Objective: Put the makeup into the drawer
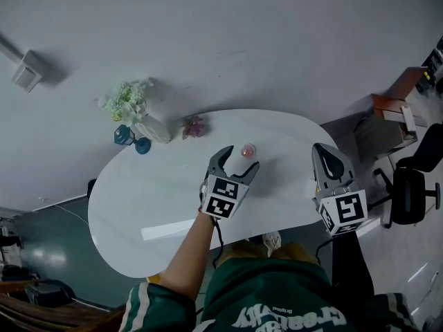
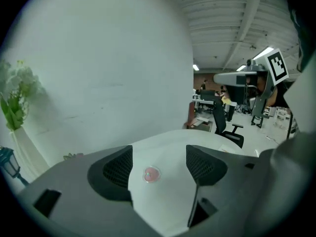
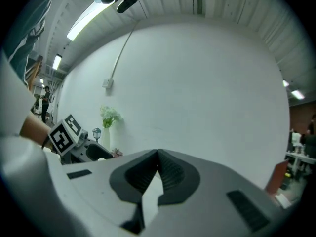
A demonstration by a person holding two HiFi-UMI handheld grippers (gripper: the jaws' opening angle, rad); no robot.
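A small round pink makeup pot (image 1: 248,151) at centre frame should be squarely straddled by the left gripper (image 1: 239,162)'s spread jaws; the right gripper (image 1: 327,151)'s are pressed together.

The makeup (image 1: 248,151) is a single small round item, pink to red, with a paler, glossy rim and a small light spot near its centre. It lies flat on the white table (image 1: 138,192), toward the far edge and roughly midway along the table's length. In the head view it lies just beyond the tips of the left tool (image 1: 241,158), whose jaws stand apart. In the left gripper view the makeup (image 2: 151,174) appears in the gap between the two jaws, nearer the left-hand one, and touches neither. Finer detail of its surface, such as a lid seam or print, cannot be made out.
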